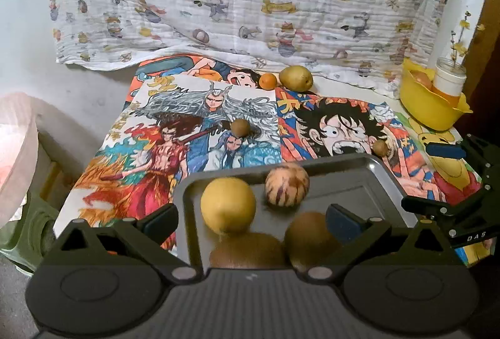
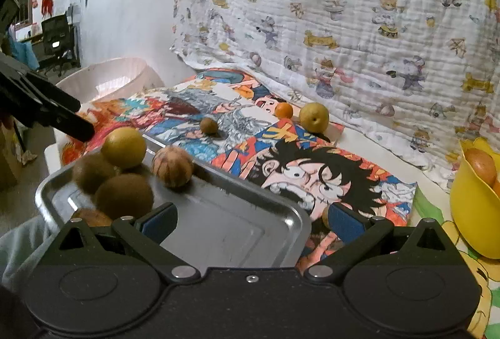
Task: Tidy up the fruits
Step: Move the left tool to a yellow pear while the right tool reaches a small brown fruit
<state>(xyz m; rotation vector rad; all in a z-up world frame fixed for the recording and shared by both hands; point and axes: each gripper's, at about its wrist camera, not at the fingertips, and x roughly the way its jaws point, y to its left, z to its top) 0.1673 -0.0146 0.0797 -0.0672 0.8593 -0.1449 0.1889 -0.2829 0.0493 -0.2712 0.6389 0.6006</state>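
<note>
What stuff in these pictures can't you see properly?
- Right view: small brown fruit, mostly behind the right finger pad.
- Left view: front kiwi, blurred, its base behind the left gripper body.
- Both views: fruit in the yellow bowl, hidden by its wall and a white cup.
- Right view: bowl cut off by the frame edge.

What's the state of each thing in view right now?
Left gripper: open, empty, over the tray.
Right gripper: open, empty.
Silver metal tray: holds several fruits, right half bare.
Round yellow fruit: in the tray.
Striped orange-brown fruit: in the tray.
Brown kiwis: in the tray.
Small orange: loose on the table.
Yellow-green pear: loose, beside the orange.
Yellow plastic bowl: upright, fruit inside.
</note>
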